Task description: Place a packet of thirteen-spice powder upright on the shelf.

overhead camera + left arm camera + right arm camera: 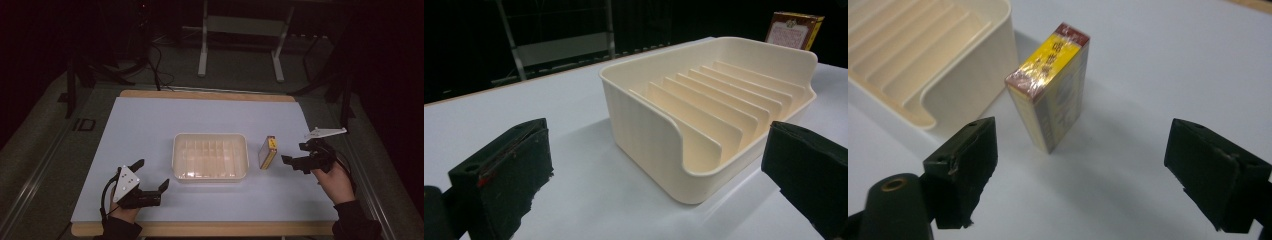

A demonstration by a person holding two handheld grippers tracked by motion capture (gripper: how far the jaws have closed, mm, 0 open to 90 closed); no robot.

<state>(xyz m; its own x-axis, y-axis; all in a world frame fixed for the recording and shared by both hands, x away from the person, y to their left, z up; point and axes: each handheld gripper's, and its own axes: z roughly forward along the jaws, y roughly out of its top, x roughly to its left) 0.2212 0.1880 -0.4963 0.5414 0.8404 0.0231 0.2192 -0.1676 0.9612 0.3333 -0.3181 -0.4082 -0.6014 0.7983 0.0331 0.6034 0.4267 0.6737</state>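
The left gripper (150, 175), jaws apart, rests near the tray (210, 175) on a pale sheet (150, 125) over a wooden table (200, 95). Right of the tray stands the box (268, 152); the right gripper (292, 161) gapes beside it. Dark room beyond.

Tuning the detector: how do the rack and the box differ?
The rack is cream, plain, wide and low, an open tray with ribbed dividers; the box is yellow and dark red, printed, narrow and closed. The rack lies flat, while the box stands upright on an edge. The rack is far larger than the box. Both rest on the white table, side by side and apart, with nothing gripping them.
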